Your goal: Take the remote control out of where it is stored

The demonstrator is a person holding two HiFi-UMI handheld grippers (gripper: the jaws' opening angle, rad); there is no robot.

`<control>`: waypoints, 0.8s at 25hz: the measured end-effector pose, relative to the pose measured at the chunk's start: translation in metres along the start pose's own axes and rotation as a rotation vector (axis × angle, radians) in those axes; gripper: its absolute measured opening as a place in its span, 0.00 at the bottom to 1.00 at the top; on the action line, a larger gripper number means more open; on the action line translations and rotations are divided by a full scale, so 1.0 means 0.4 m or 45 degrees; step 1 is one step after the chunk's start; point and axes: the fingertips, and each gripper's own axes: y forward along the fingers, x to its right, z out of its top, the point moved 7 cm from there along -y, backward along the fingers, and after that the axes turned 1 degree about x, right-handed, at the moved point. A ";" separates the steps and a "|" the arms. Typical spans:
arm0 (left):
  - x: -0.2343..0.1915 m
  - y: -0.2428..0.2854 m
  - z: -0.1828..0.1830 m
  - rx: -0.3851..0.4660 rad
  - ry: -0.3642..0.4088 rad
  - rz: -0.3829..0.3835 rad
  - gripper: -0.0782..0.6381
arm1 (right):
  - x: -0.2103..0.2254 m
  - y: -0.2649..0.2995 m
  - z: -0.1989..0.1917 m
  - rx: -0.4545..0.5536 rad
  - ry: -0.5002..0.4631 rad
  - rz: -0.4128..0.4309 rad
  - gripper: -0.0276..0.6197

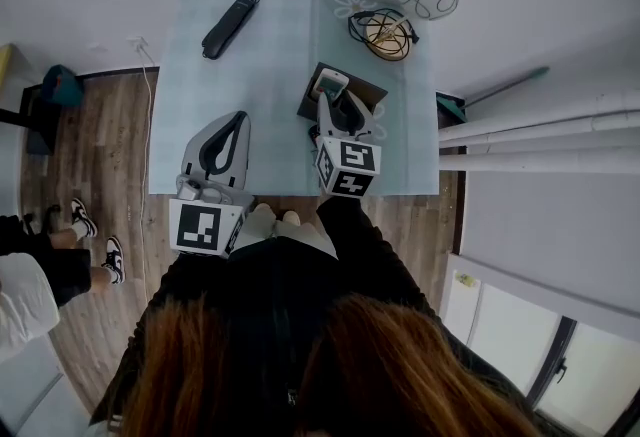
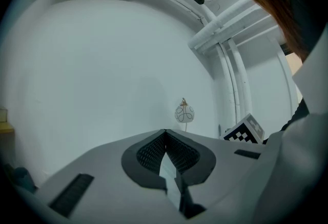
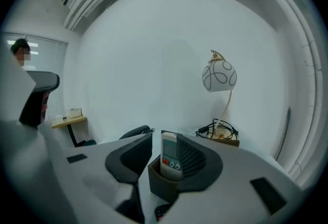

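While my right tool [image 3: 156, 133] hangs released, the remote control [image 3: 170, 155] stands between its jaws.
Lower centre, it sits upright in a dark holder [image 3: 159, 184] on the surface [image 1: 260, 105]; left tool [image 2: 165, 133] clenched, empty.

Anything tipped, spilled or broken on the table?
Nothing stands out. The remote stands upright in its dark holder, the lamp is upright with its cord coiled at its base, and the black object lies flat.
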 end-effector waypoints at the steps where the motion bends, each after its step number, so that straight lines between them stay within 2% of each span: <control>1: 0.000 -0.001 0.000 0.001 0.002 -0.003 0.12 | 0.003 0.004 -0.002 0.000 0.001 -0.011 0.26; 7: -0.002 -0.010 -0.007 -0.005 0.007 -0.013 0.12 | 0.023 0.027 -0.024 -0.043 0.005 -0.070 0.35; 20: -0.007 -0.016 -0.013 0.011 0.006 -0.012 0.12 | 0.054 0.088 -0.041 -0.128 -0.087 0.003 0.38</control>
